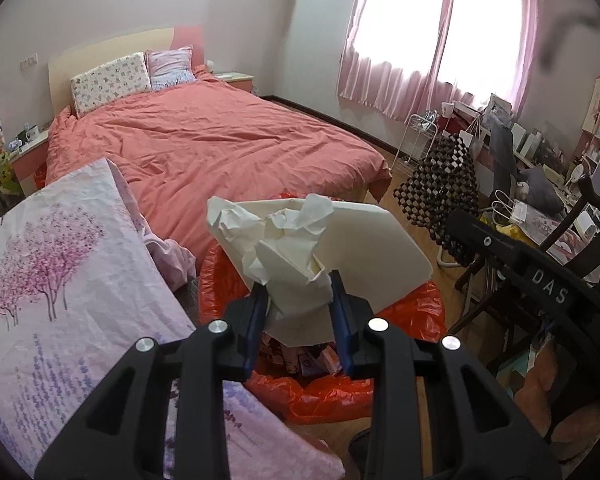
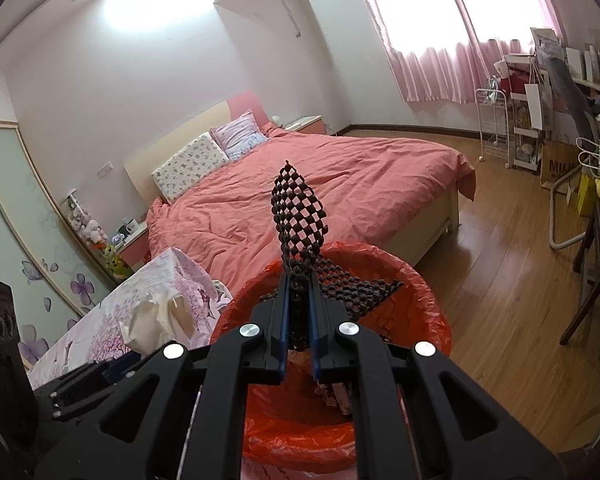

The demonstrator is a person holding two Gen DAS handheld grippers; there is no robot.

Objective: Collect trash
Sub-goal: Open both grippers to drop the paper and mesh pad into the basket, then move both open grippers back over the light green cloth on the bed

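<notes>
- Left gripper [image 1: 299, 304]: fingers clenched on a crumpled cream paper wad [image 1: 296, 256], creased, with a stiff flat flap fanning to its right; held over the bin.
- Right gripper [image 2: 299, 312]: fingers clamped on a dark brown mesh mat [image 2: 300, 216], open lattice, one corner standing upright.
- Trash bin [image 2: 420, 304]: orange-red liner, scraps inside, below both grippers, near the bed [image 2: 340, 184].

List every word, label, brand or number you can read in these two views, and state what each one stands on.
"DAS": white letters on the black body of the right gripper, seen in the left wrist view.
"MUJ": dark letters on the brown paper shopping bag standing on the floor by the white wire cart; the rest of the word is hidden.
Prints on the mugs on the bedside table and the papers on the desk are too small to read.
</notes>
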